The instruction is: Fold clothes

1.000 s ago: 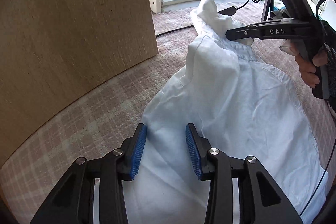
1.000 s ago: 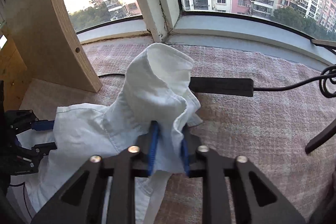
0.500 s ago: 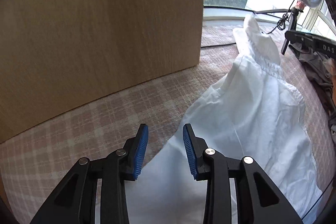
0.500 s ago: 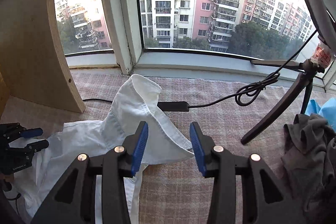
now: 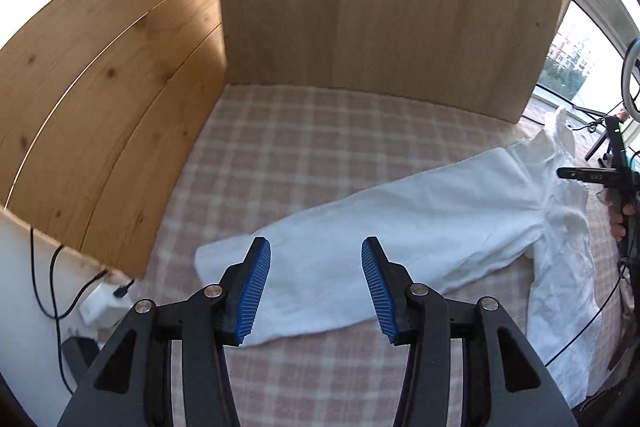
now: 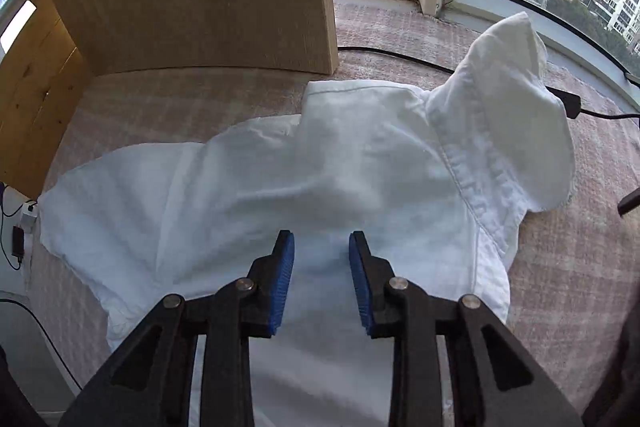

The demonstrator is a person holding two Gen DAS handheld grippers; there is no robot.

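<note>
Left wrist view: white shirt (image 5: 420,227) looks light and floppy, so grab the sleeve cuff (image 5: 224,259); left gripper (image 5: 316,283) fingers opening on nothing, right gripper (image 6: 321,279) fingers closing, empty too.

Wood panels (image 5: 384,19) block far side.

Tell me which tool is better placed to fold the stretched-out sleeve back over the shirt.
Left, probably. The left tool hangs over the sleeve's free end, opening, nothing between its pads. The right tool is over the shirt's body near the collar, closing on nothing.
</note>
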